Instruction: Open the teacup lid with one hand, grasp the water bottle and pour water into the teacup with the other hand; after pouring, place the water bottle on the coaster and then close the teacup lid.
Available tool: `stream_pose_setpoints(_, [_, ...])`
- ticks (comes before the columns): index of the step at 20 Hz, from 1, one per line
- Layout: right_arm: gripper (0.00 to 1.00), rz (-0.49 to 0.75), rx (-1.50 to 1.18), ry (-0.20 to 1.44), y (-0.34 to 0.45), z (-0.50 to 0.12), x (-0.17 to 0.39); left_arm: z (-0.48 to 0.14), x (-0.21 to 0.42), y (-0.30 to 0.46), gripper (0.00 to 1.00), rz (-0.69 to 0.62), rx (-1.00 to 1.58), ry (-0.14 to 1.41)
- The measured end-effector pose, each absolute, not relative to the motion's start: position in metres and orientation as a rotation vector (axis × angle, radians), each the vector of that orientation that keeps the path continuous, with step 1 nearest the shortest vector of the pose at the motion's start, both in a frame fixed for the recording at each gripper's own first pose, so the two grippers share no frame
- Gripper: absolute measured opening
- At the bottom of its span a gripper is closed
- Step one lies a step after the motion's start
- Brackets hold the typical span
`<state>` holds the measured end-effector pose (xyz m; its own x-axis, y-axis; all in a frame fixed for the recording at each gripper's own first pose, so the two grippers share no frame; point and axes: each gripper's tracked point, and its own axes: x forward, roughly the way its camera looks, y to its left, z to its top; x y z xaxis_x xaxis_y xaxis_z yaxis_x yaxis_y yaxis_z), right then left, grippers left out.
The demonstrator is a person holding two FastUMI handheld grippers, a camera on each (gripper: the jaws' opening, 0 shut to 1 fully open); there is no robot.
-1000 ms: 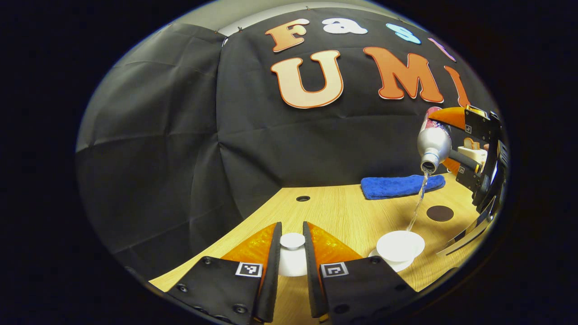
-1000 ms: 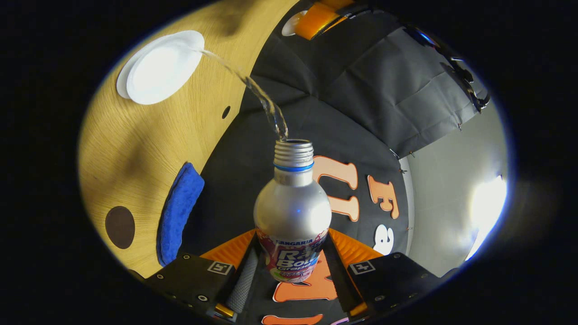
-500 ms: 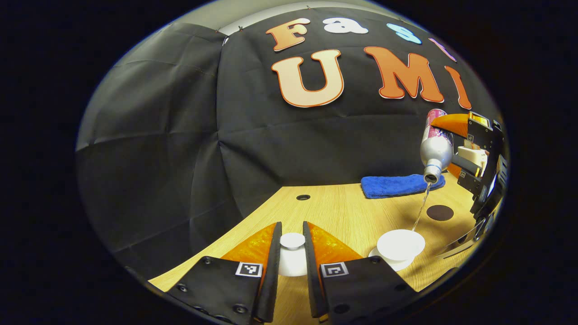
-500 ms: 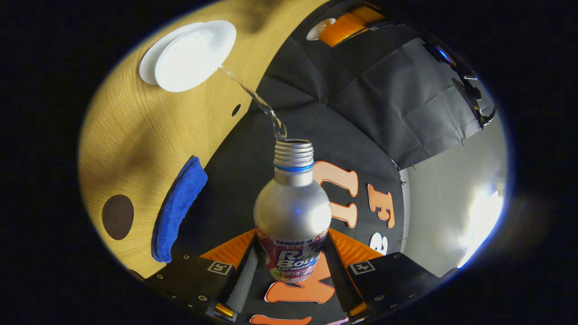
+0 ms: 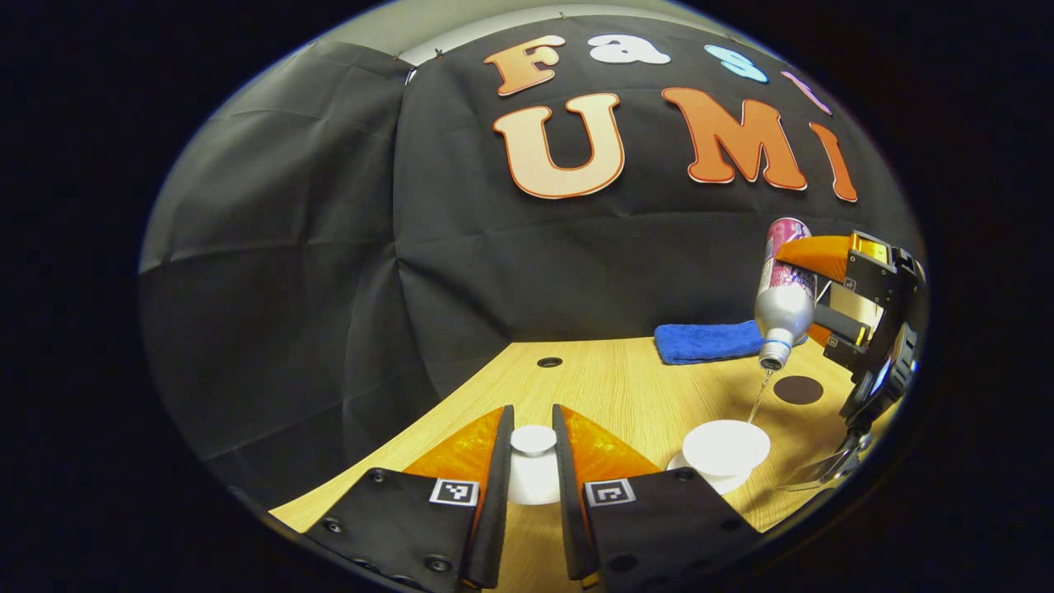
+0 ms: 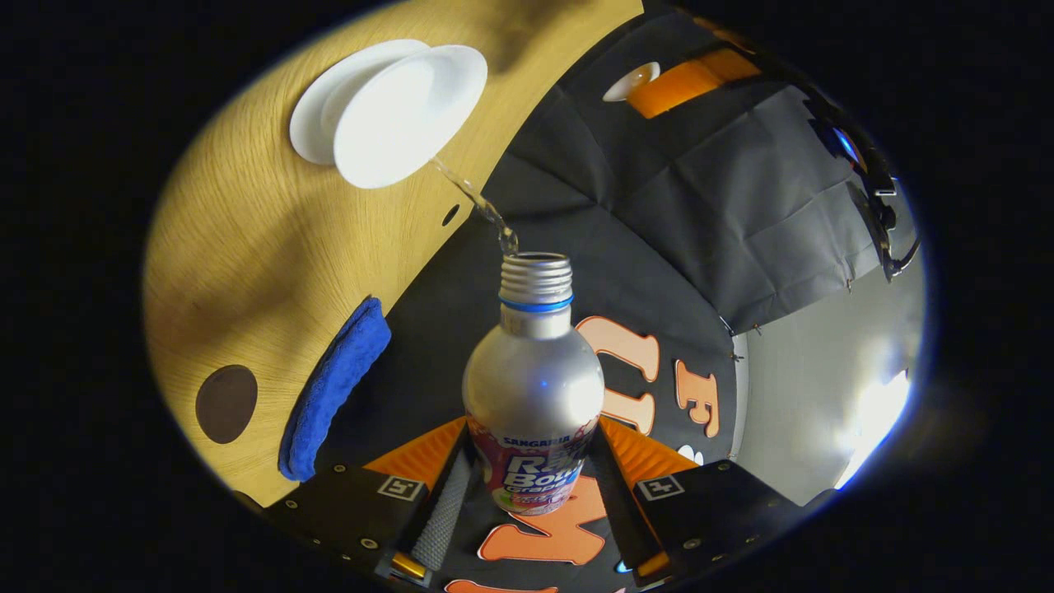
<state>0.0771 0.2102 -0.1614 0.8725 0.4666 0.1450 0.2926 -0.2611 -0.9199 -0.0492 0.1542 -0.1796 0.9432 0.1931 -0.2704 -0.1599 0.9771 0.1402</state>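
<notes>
My left gripper (image 5: 532,445) is shut on the knob of the white teacup lid (image 5: 533,472), held just over the wooden table. To its right the open white teacup (image 5: 725,447) stands on its saucer. My right gripper (image 6: 531,473) is shut on the silver water bottle (image 6: 533,387), which is tipped mouth-down. A thin stream of water (image 6: 476,200) runs from its mouth into the teacup (image 6: 409,117). In the left gripper view the tilted bottle (image 5: 785,296) hangs above and right of the cup. The dark round coaster (image 5: 797,389) lies on the table beyond the cup.
A folded blue cloth (image 5: 708,341) lies at the back of the table by the black wall. A small round hole (image 5: 549,362) is set in the tabletop near the back edge. In the right gripper view the cloth (image 6: 333,387) lies beside the coaster (image 6: 226,403).
The bottle has come lower and closer to the cup and tilts less steeply. The stream has grown thinner and shorter. The left gripper and lid have stayed still.
</notes>
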Motion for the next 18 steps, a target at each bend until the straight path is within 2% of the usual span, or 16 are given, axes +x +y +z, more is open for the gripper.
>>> stream_pose_setpoints(3, [0.79, 0.187, -1.868, -0.588, 0.215, -0.164, 0.075, -0.18, -0.049, 0.154, 0.33, 0.179, 0.114, 0.284])
stream_pose_setpoints(4, [0.79, 0.192, -1.865, -0.586, 0.215, -0.167, 0.076, -0.179, -0.049, 0.154, 0.29, 0.181, 0.114, 0.282])
stream_pose_setpoints(5, [0.79, 0.195, -1.869, -0.59, 0.217, -0.167, 0.075, -0.179, -0.05, 0.154, 0.33, 0.183, 0.114, 0.281])
stream_pose_setpoints(9, [0.79, 0.218, -1.873, -0.594, 0.222, -0.174, 0.073, -0.179, -0.049, 0.154, 0.33, 0.181, 0.11, 0.275])
stream_pose_setpoints(10, [0.79, 0.228, -1.873, -0.592, 0.223, -0.176, 0.073, -0.178, -0.049, 0.154, 0.29, 0.181, 0.109, 0.272])
stream_pose_setpoints(14, [0.79, 0.253, -1.845, -0.572, 0.224, -0.181, 0.071, -0.178, -0.049, 0.153, 0.33, 0.184, 0.11, 0.264])
stream_pose_setpoints(15, [0.79, 0.259, -1.841, -0.567, 0.225, -0.182, 0.07, -0.179, -0.049, 0.154, 0.29, 0.183, 0.109, 0.263])
stream_pose_setpoints(17, [0.79, 0.279, -1.821, -0.546, 0.225, -0.188, 0.07, -0.176, -0.048, 0.154, 0.29, 0.181, 0.106, 0.252])
stream_pose_setpoints(18, [0.79, 0.291, -1.803, -0.53, 0.225, -0.191, 0.071, -0.176, -0.048, 0.153, 0.33, 0.177, 0.106, 0.247])
